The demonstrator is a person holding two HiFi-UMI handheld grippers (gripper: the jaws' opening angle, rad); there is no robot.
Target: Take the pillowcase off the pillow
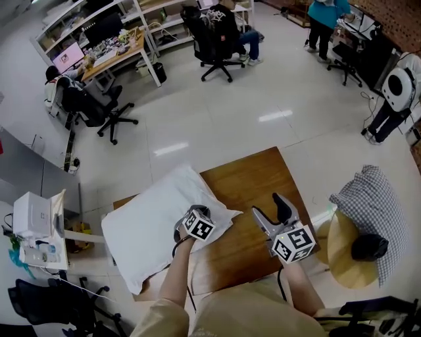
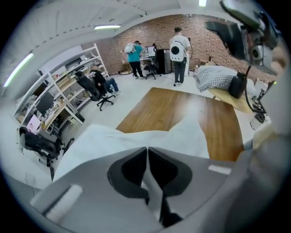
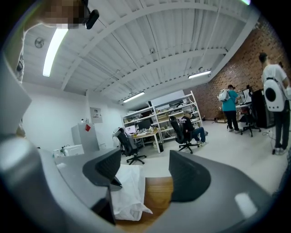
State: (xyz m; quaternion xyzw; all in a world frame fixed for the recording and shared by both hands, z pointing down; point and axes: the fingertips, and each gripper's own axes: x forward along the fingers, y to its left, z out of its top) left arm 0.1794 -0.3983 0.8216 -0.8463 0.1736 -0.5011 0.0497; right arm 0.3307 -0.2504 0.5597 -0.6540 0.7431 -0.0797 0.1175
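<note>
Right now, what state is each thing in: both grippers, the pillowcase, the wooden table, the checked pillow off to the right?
left gripper, jaws shut on a pinch of pillowcase fabric
right gripper, jaws open, nothing between them
pillowcase, not yet off, covering the whole pillow
wooden table, carrying the cased pillow, which overhangs its left edge
checked pillow, lying across a round table

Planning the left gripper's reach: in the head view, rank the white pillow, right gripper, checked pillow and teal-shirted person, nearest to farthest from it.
1. white pillow, at the jaws of the left gripper
2. right gripper, just to its right
3. checked pillow, far right
4. teal-shirted person, far across the room
</note>
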